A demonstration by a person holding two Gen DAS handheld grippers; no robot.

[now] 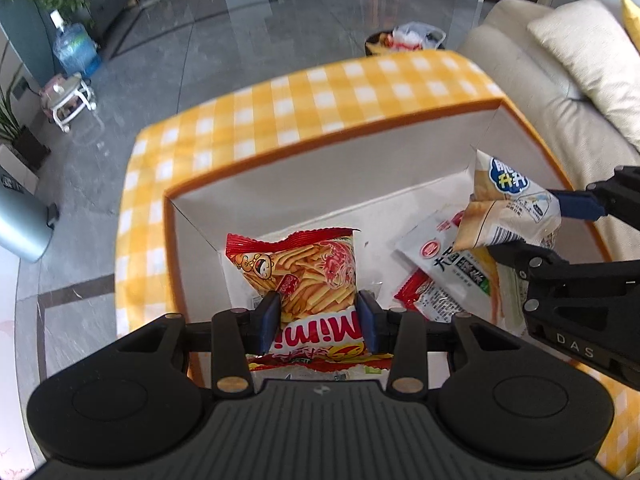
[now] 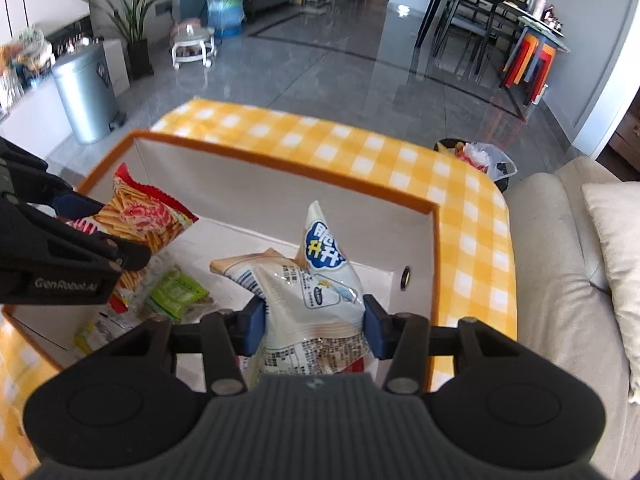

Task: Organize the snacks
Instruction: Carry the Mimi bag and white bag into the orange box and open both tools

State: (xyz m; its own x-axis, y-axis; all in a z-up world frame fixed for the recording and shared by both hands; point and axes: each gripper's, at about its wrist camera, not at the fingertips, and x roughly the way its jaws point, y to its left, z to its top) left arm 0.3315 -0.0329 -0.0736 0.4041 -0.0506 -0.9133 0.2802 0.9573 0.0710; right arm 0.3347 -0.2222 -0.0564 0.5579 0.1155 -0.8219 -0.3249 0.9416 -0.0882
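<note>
With both grippers' jaws clamped on puffy packets, the left gripper (image 1: pixel 318 316) on the red chip bag (image 1: pixel 304 272) and the right gripper (image 2: pixel 314 328) on the white snack bag (image 2: pixel 320 284), over the box (image 1: pixel 328 168), either slick bag risked slipping askew.

Both wrist views are bright with daylight. The polished floor (image 1: pixel 248 32) mirrors pale window glare toward twelve o'clock in the left view, and again near one o'clock in the right. Fisheye bending curves the checked tablecloth (image 1: pixel 304 100) and darkens the corners. The cloth's edges smear, probably motion blur. Inside the box (image 2: pixel 280 196) shadows are soft.
</note>
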